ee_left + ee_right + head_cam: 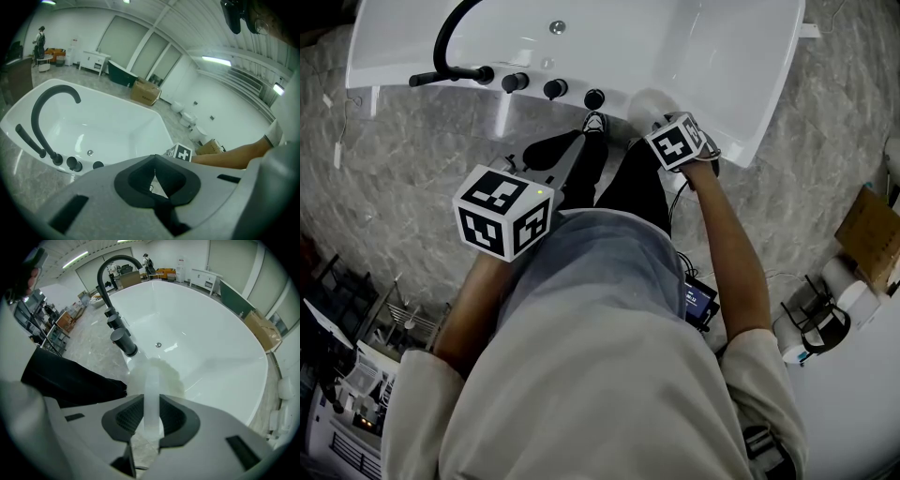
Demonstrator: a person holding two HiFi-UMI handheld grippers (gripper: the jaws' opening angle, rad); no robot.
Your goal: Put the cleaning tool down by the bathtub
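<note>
Bright even overhead light, fisheye-warped edges

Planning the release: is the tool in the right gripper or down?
Held: the right gripper is shut on the tool, its head by the tub rim.

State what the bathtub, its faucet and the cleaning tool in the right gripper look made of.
Bathtub: glossy white, probably acrylic or enamel; it shows light reflections.
Faucet: matte black, likely coated metal; no glare.
Cleaning tool, clamped in the right gripper: translucent, frosted plastic-looking handle, soft pale fuzzy head; fibre unclear.
</note>
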